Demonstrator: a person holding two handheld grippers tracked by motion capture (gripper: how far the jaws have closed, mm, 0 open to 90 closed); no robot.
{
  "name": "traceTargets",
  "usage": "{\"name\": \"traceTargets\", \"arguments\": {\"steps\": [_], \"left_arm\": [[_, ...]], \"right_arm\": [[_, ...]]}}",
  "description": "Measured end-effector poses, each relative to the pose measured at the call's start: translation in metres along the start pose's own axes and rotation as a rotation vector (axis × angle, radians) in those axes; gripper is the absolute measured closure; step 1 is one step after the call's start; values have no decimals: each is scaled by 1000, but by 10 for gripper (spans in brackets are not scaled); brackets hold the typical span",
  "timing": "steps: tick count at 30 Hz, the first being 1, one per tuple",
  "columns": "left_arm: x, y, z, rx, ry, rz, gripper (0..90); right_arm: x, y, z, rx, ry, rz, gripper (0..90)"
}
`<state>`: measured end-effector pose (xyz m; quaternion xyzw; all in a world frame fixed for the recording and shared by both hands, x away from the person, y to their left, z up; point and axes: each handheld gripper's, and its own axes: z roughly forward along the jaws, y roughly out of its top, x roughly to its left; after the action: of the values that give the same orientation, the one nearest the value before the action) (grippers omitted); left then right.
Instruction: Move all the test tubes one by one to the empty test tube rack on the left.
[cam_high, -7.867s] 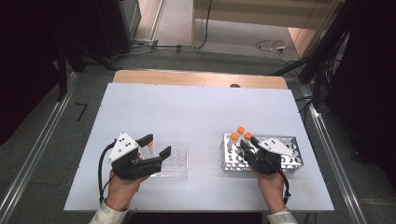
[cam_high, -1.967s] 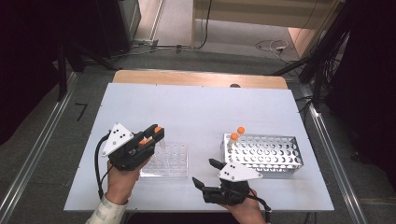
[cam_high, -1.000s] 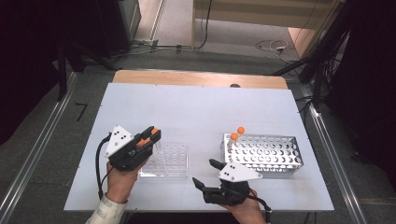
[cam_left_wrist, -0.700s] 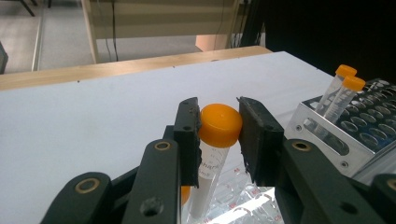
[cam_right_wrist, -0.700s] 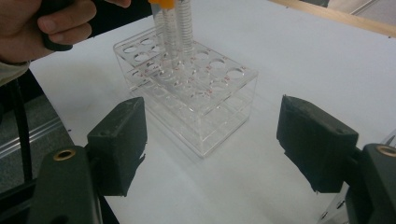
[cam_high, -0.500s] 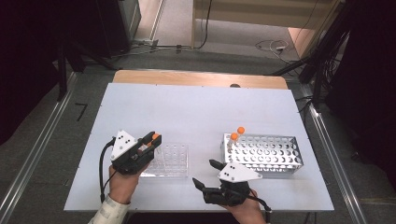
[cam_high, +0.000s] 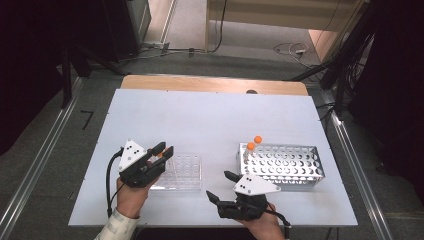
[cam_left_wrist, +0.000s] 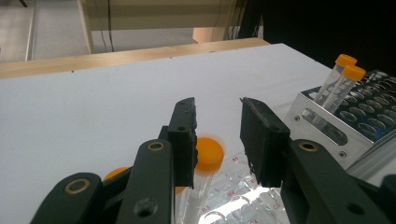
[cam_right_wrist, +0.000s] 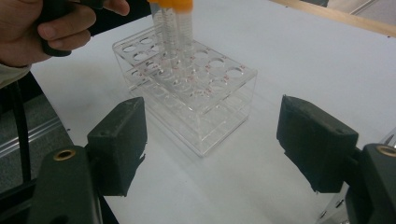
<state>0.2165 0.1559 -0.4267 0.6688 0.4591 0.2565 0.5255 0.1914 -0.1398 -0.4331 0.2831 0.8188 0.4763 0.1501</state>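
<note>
While your left gripper (cam_left_wrist: 217, 140) hangs over the near-left corner of the clear acrylic tube rack (cam_high: 181, 171), its jaws stand a little apart with nothing clamped between them; an orange-capped tube (cam_left_wrist: 205, 161) stands in the rack just below and behind the left jaw, its cap level with the pad, and a second orange cap (cam_left_wrist: 116, 173) peeks out lower left. In the right gripper view those two tubes (cam_right_wrist: 173, 28) stand upright side by side in holes at the rack's far end, close under your left hand (cam_right_wrist: 51, 28). Your right gripper (cam_high: 223, 186) has its jaws spread wide and holds nothing; it rests near the table's front edge, pointing left toward the acrylic rack, apart from it. Just behind your right hand sits the perforated metal rack (cam_high: 282, 164), with two more orange-capped tubes (cam_high: 253, 145) leaning in its far-left corner. Both racks stand on the white tabletop (cam_high: 210, 120), well apart from each other.
</note>
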Motion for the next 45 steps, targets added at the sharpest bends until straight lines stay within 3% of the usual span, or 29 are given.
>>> {"name": "traceTargets", "arguments": {"steps": [5,16,30,38,45], "left_arm": [[-1,1,-1,-4,-4,-3,606],[-10,4,-7,-45,-18,-1,367],[-12,5,-9,-51,-21,10,363],[-16,6,-8,-37,-39,4,254],[-19,7,-8,-35,-55,5,223]], "right_arm": [[0,0,0,-2,-2,-1,230],[-19,1,-10,-37,-65,41,233],[-48,-2,-24,-79,-172,102,244],[-69,-10,-14,-82,-270,150,276],[-89,-17,1,-59,-319,194,398]]}}
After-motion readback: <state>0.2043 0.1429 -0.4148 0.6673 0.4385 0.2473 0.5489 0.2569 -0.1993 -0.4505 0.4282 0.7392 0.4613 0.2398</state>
